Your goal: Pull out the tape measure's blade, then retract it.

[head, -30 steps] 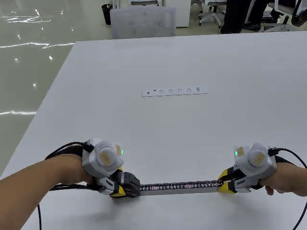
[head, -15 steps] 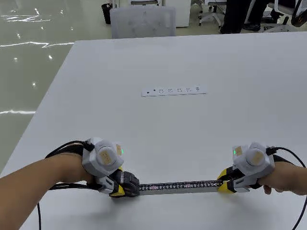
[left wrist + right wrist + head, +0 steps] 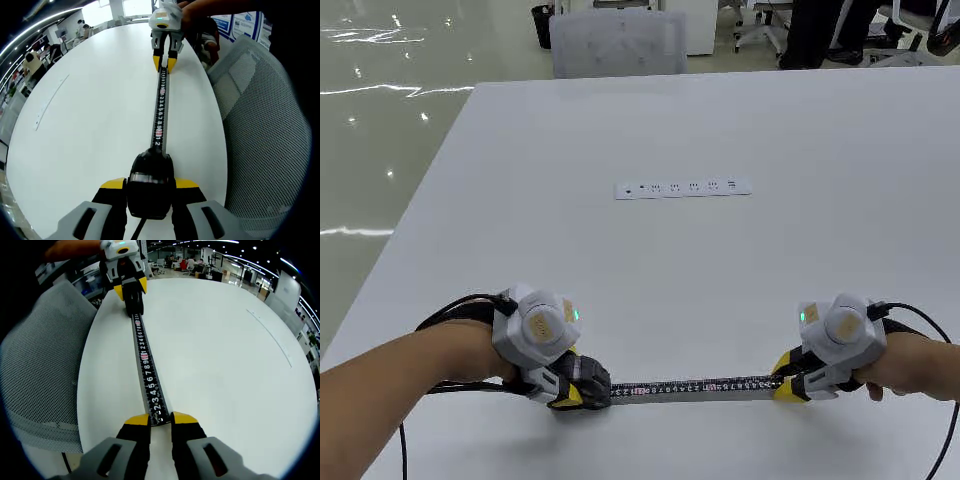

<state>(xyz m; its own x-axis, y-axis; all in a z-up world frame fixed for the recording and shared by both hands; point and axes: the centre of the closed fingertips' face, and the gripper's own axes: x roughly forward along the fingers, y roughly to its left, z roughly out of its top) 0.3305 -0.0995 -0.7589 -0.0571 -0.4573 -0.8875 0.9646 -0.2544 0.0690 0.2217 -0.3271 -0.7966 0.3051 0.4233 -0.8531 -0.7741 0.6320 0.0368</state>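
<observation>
We pinch the tape measure's case (image 3: 150, 186) in the left gripper (image 3: 564, 393), at 7 o'clock on the bench (image 3: 650, 280); the right gripper (image 3: 160, 419) pinches the blade (image 3: 144, 354) tip at 5 o'clock; if this grip slips, the blade may whip back; the blade shows numerals 2 to 9 and a red mark; we can read no brand.

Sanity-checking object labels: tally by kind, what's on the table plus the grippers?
tape measure: 1
power strip: 1
grippers: 2 (left gripper, right gripper)
total: 4
</observation>
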